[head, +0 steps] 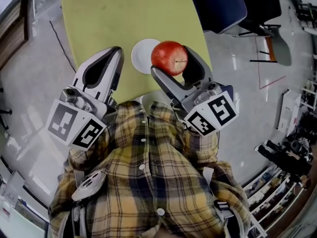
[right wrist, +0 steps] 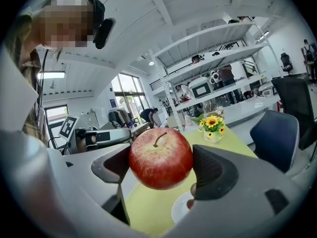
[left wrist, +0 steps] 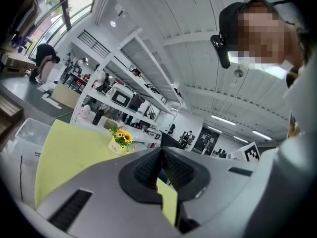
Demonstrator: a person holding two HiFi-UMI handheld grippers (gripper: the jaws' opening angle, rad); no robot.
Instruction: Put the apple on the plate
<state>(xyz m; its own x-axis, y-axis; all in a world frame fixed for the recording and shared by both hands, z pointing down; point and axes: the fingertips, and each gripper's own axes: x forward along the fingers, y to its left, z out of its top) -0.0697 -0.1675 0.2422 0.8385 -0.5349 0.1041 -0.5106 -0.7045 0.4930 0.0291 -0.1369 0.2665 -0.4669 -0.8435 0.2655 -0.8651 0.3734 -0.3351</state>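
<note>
A red apple (head: 169, 57) (right wrist: 160, 158) is clamped between the jaws of my right gripper (head: 171, 60) (right wrist: 161, 165), which is shut on it and holds it in the air just right of the white plate (head: 143, 55) (right wrist: 181, 208). The plate lies on the yellow-green table (head: 124, 19), near its front edge, partly hidden by the apple. My left gripper (head: 116, 58) (left wrist: 159, 170) hovers left of the plate, jaws shut together with nothing between them.
A small pot of yellow flowers (right wrist: 213, 128) (left wrist: 119, 142) stands farther back on the table. A dark blue chair (head: 220, 6) (right wrist: 277, 135) stands to the table's right. Grey floor surrounds the table; shelving lines the room's far side.
</note>
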